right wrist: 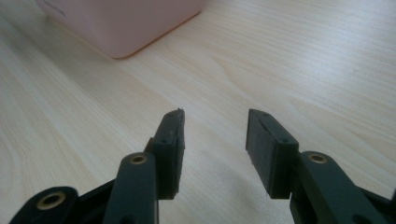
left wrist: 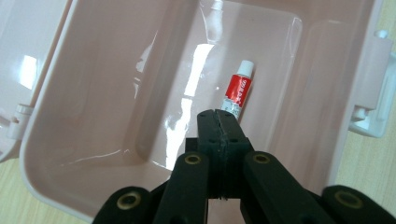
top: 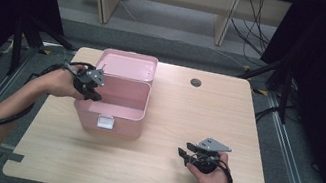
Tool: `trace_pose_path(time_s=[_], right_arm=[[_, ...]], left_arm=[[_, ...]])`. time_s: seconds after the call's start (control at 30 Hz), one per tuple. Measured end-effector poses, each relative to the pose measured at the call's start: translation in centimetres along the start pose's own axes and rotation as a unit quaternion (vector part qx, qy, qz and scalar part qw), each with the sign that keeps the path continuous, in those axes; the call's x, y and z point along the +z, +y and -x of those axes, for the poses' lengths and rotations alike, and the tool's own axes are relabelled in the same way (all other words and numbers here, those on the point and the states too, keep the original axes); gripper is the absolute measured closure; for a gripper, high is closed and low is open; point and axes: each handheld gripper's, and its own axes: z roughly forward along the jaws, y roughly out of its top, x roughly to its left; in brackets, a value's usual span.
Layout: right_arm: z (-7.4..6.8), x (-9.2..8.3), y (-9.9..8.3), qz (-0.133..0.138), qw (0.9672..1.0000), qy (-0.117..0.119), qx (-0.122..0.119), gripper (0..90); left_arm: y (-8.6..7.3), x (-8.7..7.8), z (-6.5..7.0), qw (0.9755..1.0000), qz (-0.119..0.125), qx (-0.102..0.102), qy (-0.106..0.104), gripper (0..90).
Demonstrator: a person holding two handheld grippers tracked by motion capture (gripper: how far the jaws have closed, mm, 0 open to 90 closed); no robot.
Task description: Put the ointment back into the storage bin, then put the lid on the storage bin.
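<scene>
An open pink box [top: 111, 113] stands on the left half of the wooden table [top: 183, 110], its lid [top: 130, 65] tilted back. On the box floor lies a small red-and-white tube [left wrist: 238, 88] with a white cap. My left gripper [left wrist: 218, 112] hangs over the box's left rim [top: 95, 95], pointing down into it. Its jaws are pressed together with nothing between them, and the tips sit just short of the tube's near end. My right gripper [top: 182, 154] rests low over the table to the right of the box, jaws apart and empty [right wrist: 215, 122].
A white latch [top: 105, 122] sits on the box's front wall. A round cable hole [top: 196, 82] is at the table's far side. One corner of the box [right wrist: 121, 23] lies ahead of the right gripper, with bare wood between. Dark stands and cables flank the table.
</scene>
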Motion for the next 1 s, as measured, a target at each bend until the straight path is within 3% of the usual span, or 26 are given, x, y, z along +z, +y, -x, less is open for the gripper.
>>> trace_pose_path(time_s=[0.07, 0.13, 0.2, 0.23, 0.27, 0.33, 0.43, 0.5, 0.53, 0.63, 0.67, 0.7, 0.8, 0.83, 0.93, 0.97, 1.0], right_arm=[[0.0, 0.0, 0.0, 0.000, 1.0000, -0.003, 0.002, 58.0], [0.1, 0.1, -0.1, 0.000, 0.9999, 0.011, -0.001, 57.9], [0.2, 0.0, -0.1, 0.004, 1.0000, -0.004, -0.005, 57.9], [-0.1, 0.1, -0.2, 0.008, 0.9999, 0.004, 0.012, 57.9], [0.2, -0.1, -0.1, 0.007, 0.9999, -0.007, -0.005, 57.9], [0.1, -0.2, -0.1, -0.002, 1.0000, -0.004, 0.009, 57.9], [0.2, -0.3, 0.0, 0.005, 1.0000, -0.003, -0.005, 57.9], [0.2, -0.3, 0.0, 0.005, 1.0000, -0.004, -0.002, 57.9], [0.2, -0.3, 0.0, 0.005, 1.0000, -0.004, 0.001, 57.9], [0.1, -0.3, 0.1, 0.008, 0.9999, -0.005, -0.005, 57.9], [-0.1, -0.2, 0.1, 0.004, 0.9999, 0.000, 0.010, 57.9], [-0.1, -0.1, 0.1, 0.010, 0.9999, 0.001, 0.010, 57.9], [0.0, -0.2, 0.2, 0.006, 1.0000, -0.005, 0.001, 57.9], [0.0, -0.2, 0.3, 0.005, 1.0000, -0.005, 0.002, 57.9], [-0.2, -0.1, 0.4, 0.013, 0.9999, 0.001, 0.005, 57.9], [-0.1, -0.1, 0.4, 0.011, 0.9999, -0.008, -0.009, 57.9], [-0.2, -0.1, 0.5, 0.007, 1.0000, -0.004, -0.002, 58.0]], left_arm=[[-0.1, 0.0, -0.1, 1.0000, 0.006, -0.004, 0.003, 89.0], [-0.1, 0.0, -0.2, 0.9998, 0.017, -0.010, 0.009, 88.4], [-0.1, 0.0, -0.3, 0.9994, 0.025, -0.019, 0.012, 87.4], [-0.1, 0.0, -0.4, 0.9991, 0.030, -0.025, 0.015, 87.0], [-0.1, 0.0, -0.4, 0.9990, 0.029, -0.030, 0.014, 86.7], [-0.1, 0.1, -0.5, 0.9987, 0.031, -0.037, 0.018, 86.0], [0.0, 0.1, -0.5, 0.9978, 0.039, -0.049, 0.020, 83.7], [0.0, 0.2, -0.3, 0.9958, 0.054, -0.070, 0.020, 80.7], [0.0, 0.2, -0.5, 0.9961, 0.053, -0.067, 0.022, 79.5], [-0.1, 0.1, -0.6, 0.9933, 0.070, -0.086, 0.032, 73.0], [-0.2, 0.1, -0.7, 0.9916, 0.078, -0.097, 0.037, 71.6], [-0.3, 0.1, -0.8, 0.9913, 0.077, -0.099, 0.039, 71.1], [-0.7, 0.1, -1.1, 0.9875, 0.087, -0.120, 0.054, 68.1], [-0.8, 0.0, -1.2, 0.9875, 0.085, -0.120, 0.056, 66.9], [-1.1, -0.3, -1.5, 0.9819, 0.101, -0.144, 0.070, 63.1], [-1.2, -0.4, -1.5, 0.9795, 0.106, -0.154, 0.075, 62.5], [-1.3, -0.4, -1.6, 0.9775, 0.114, -0.158, 0.080, 61.6]])
